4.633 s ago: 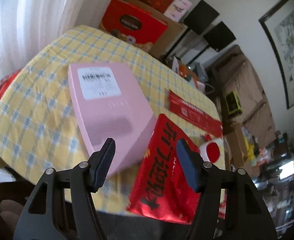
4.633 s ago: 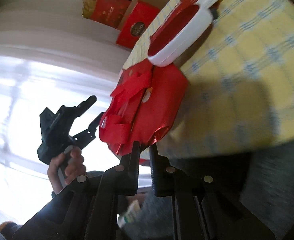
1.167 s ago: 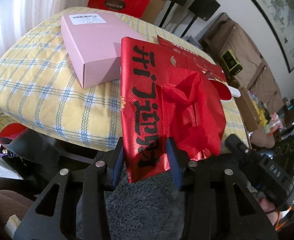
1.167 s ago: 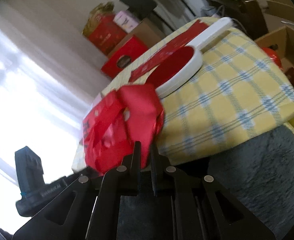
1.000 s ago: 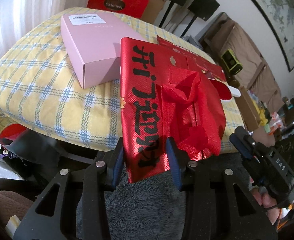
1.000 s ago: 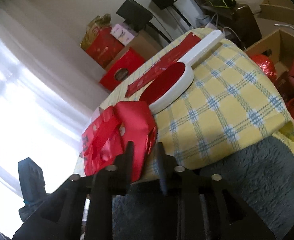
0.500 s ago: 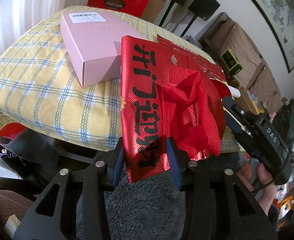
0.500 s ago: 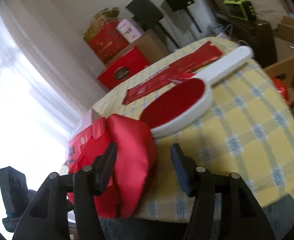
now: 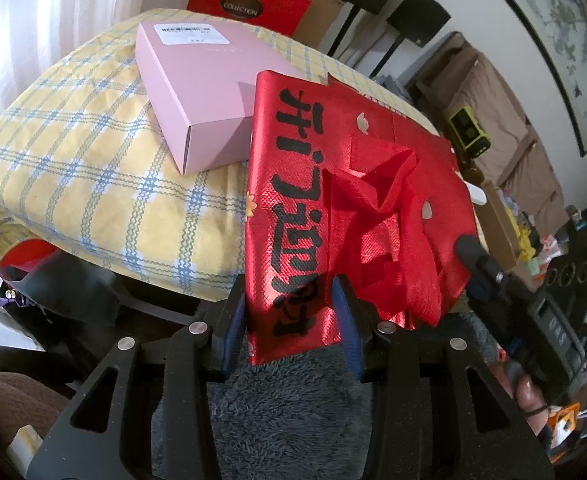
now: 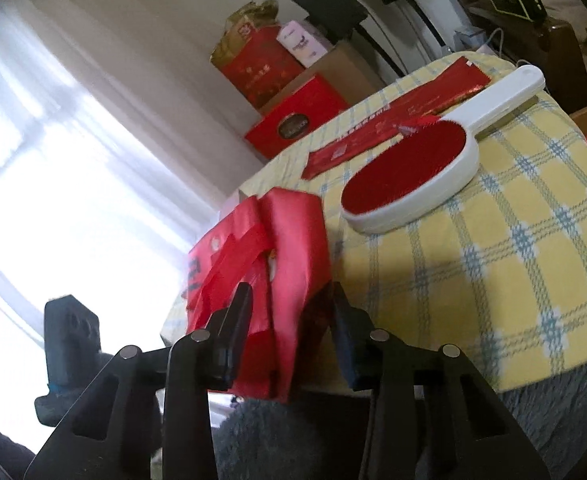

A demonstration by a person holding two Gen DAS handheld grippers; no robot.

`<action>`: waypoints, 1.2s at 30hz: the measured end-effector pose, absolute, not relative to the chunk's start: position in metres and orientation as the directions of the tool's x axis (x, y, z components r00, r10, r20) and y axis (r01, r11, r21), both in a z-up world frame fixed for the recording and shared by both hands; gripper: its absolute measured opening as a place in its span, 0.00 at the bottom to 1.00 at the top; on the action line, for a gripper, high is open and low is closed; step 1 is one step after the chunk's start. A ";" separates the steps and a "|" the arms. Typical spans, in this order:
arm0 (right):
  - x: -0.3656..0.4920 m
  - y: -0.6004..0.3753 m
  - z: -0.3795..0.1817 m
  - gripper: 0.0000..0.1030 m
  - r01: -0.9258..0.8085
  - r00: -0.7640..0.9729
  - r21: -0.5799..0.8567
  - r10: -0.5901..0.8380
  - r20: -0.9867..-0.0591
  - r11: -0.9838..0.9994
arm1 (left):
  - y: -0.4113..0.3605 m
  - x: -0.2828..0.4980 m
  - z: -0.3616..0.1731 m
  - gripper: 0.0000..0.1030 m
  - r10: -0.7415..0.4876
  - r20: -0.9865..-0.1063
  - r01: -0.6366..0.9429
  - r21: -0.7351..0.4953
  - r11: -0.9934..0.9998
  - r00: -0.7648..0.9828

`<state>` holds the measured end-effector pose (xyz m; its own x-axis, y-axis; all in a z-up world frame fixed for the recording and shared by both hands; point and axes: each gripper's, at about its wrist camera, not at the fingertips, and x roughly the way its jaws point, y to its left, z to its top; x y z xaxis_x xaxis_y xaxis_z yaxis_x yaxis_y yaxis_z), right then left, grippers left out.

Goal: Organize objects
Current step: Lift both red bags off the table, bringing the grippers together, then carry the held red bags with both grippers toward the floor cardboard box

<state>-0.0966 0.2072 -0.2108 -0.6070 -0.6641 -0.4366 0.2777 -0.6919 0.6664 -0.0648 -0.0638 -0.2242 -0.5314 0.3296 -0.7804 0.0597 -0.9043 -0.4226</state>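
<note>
Tabletop (image 9: 93, 152): yellow cloth with blue check, rounded edge, seen from both wrist cameras. Room: white curtain (image 10: 53, 168) lit from behind, red gift boxes (image 10: 293, 120) and cardboard stacked by the wall, two black speakers on stands (image 9: 417, 16), a framed map (image 9: 565, 40) on the right wall. On the cloth I count a pink box (image 9: 205, 92) with a white label, a long red packet (image 10: 393, 124), and a white-rimmed red brush (image 10: 413, 172) with its handle pointing away. Red bag (image 9: 353, 216), black lettering, lies at the near edge of the tabletop just beside the pink box, its lower end overhanging above grey fleece. My left hand-held gripper (image 9: 289, 320) is part-closed and clamps that overhanging lettered end between its pads. My right hand-held gripper (image 10: 289, 320) straddles the bag's far corner by the handles; its jaws have just been closing, and I cannot tell whether the pads press the fabric.
</note>
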 end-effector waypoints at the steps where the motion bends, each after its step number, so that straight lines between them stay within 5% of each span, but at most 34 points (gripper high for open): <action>1: -0.096 0.203 -0.211 0.36 0.293 -0.588 0.671 -0.682 -0.435 -0.681 | -0.064 -0.064 -0.223 0.38 0.336 -0.775 0.054 -0.428 -0.902 -0.535; 11: -0.084 0.175 -0.214 0.12 0.320 -0.566 0.595 -0.653 -0.504 -0.737 | -0.062 -0.063 -0.215 0.38 0.322 -0.766 0.028 -0.405 -0.914 -0.556; 19: -0.083 0.183 -0.218 0.11 0.336 -0.518 0.684 -0.734 -0.439 -0.647 | -0.066 -0.065 -0.214 0.53 0.371 -0.728 0.029 -0.472 -0.881 -0.577; 23: -0.088 0.197 -0.223 0.10 0.320 -0.494 0.790 -0.803 -0.333 -0.524 | -0.067 -0.066 -0.213 0.53 0.436 -0.693 0.017 -0.543 -0.840 -0.573; 33: -0.092 0.199 -0.220 0.12 0.303 -0.504 0.791 -0.794 -0.340 -0.531 | -0.073 -0.061 -0.192 0.58 0.574 -0.535 -0.097 -0.674 -0.733 -0.619; 36: -0.094 0.196 -0.222 0.13 0.307 -0.460 0.820 -0.830 -0.316 -0.483 | -0.056 -0.059 -0.192 0.50 0.584 -0.554 -0.131 -0.649 -0.749 -0.593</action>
